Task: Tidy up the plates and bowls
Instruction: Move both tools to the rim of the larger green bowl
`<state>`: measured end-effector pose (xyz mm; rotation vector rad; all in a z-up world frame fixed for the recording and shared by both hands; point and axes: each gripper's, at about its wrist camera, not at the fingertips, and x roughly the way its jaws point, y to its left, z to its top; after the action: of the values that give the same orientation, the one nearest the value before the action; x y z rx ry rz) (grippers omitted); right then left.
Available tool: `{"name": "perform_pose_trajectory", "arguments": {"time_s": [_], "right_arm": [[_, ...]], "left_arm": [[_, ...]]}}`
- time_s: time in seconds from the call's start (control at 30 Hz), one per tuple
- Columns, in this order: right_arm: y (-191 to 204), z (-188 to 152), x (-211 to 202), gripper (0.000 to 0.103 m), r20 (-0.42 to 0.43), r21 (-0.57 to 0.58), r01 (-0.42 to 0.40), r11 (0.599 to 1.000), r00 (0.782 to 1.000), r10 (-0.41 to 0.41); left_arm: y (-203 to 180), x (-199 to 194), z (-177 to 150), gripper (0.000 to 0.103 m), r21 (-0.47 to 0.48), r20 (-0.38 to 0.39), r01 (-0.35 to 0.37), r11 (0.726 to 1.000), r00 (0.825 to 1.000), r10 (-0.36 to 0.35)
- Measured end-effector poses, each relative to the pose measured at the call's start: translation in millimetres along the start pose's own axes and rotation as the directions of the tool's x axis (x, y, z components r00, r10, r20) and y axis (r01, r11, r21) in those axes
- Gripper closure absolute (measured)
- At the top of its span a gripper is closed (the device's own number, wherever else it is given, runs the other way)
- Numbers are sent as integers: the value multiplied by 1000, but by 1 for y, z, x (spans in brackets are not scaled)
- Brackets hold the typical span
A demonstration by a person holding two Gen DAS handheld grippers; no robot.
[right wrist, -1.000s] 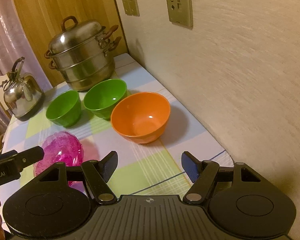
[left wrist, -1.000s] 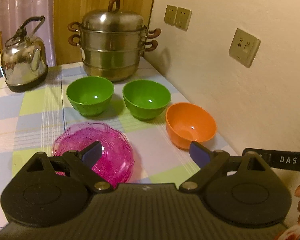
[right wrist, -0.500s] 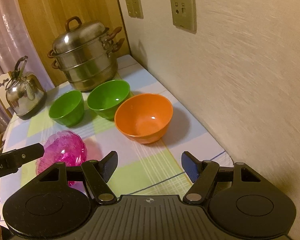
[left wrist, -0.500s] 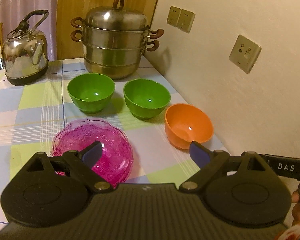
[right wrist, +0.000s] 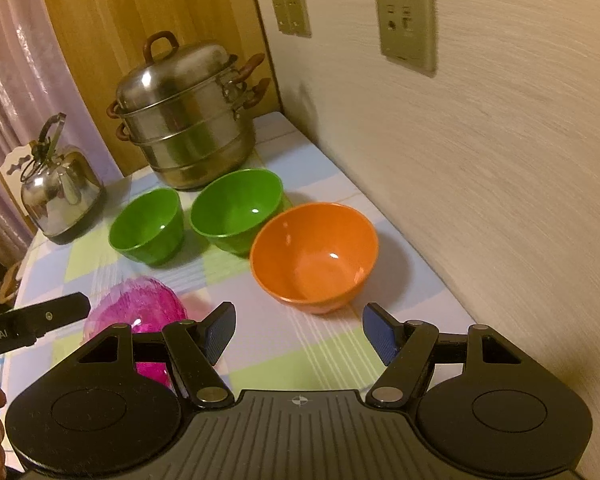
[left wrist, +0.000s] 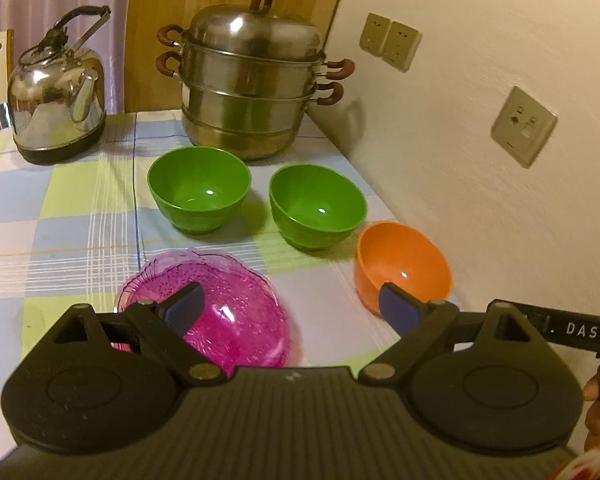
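Steamer pot (left wrist: 252,76), kettle (left wrist: 54,92) on checked tablecloth (left wrist: 60,208).

Two green bowls (left wrist: 198,188) (left wrist: 318,204) sit far, an orange bowl (right wrist: 315,256) near right, a translucent magenta patterned dish (left wrist: 224,312) near left. The tablecloth (left wrist: 60,208) is checked blue, lime and white. Steamer (left wrist: 252,76) and kettle (left wrist: 56,96) are silver.

A table (left wrist: 60,216) covered by a checked cloth is seen ahead of both grippers. Resting directly on it: a pink glass dish (left wrist: 236,312) nearest the left gripper, an orange bowl (right wrist: 316,256) just ahead of the right gripper, two green bowls (left wrist: 198,188) (left wrist: 318,204) beyond, then a steel steamer pot (left wrist: 252,76) and a kettle (left wrist: 56,100) farthest away.
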<state>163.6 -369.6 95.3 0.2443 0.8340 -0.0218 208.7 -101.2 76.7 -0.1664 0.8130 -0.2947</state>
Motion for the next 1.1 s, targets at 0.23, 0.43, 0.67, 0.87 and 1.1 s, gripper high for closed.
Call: {"name": "perform_pose_trajectory", "arguments": {"time_s": [0.23,0.43,0.67,0.87,1.1], "right_arm": [[7,28,36,33,-14,-33,-43,999,999,42],[7,55,70,33,-9,-72,-59,996,998,58],[4,89,119,33,-31,-102,-73,992,997,71],[4,115,165,33,-79,-131,-102,986,993,92],[3,137,214,39,-135,-195,-111,975,987,85]], "left_arm": [[25,37,20,10,-38,-37,-17,999,999,15],[35,69,40,10,-54,-48,-22,998,999,20],[33,116,60,14,-82,-82,-6,997,997,0],[30,163,74,24,-125,-115,17,992,993,-31],[27,214,83,40,-133,-161,17,991,986,-38]]}}
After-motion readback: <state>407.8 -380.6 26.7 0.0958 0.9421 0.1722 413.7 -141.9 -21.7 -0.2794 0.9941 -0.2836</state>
